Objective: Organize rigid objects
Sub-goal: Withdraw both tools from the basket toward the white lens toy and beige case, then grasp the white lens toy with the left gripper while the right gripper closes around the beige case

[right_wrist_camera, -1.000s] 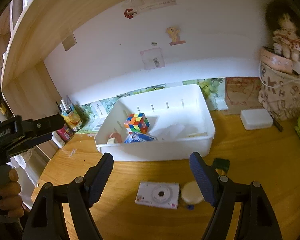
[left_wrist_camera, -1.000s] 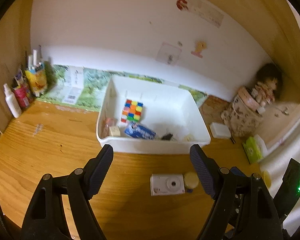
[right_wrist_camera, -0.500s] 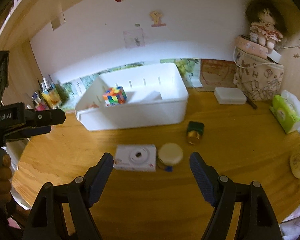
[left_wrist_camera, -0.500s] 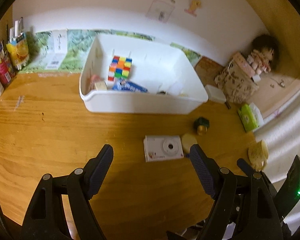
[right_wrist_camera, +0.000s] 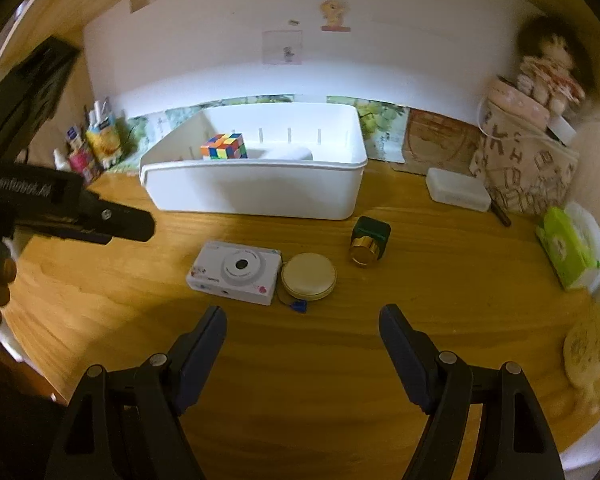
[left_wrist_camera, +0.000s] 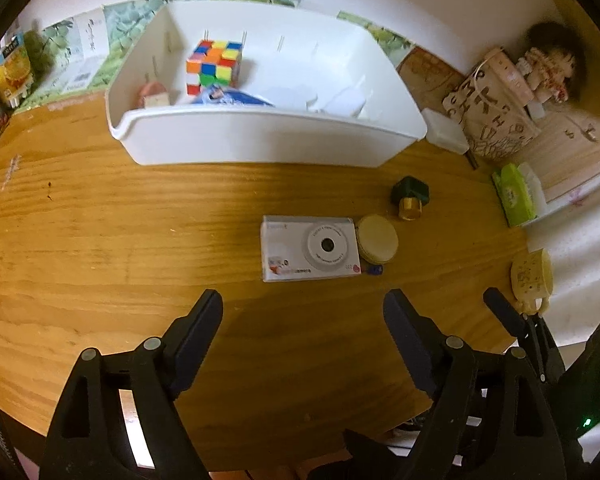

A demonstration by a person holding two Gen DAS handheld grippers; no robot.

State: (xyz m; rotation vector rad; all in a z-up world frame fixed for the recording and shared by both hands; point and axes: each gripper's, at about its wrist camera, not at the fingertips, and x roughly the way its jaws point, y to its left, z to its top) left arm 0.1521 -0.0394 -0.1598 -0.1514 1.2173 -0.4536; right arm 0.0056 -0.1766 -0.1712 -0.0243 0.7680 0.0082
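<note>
I see the white camera (left_wrist_camera: 310, 249) lying flat on the table (left_wrist_camera: 100, 240), lens up, long axis across my view, touching a round tin (left_wrist_camera: 377, 239). My left gripper (left_wrist_camera: 302, 320), jaws just widened, and right gripper (right_wrist_camera: 302, 330) are both spread, empty.

left claw (left_wrist_camera: 302, 320): black arms, dark blue pads, round silver screws, white letters on its side | right claw (right_wrist_camera: 302, 334): same black arms, blue pads, silver screws, small green light
</note>
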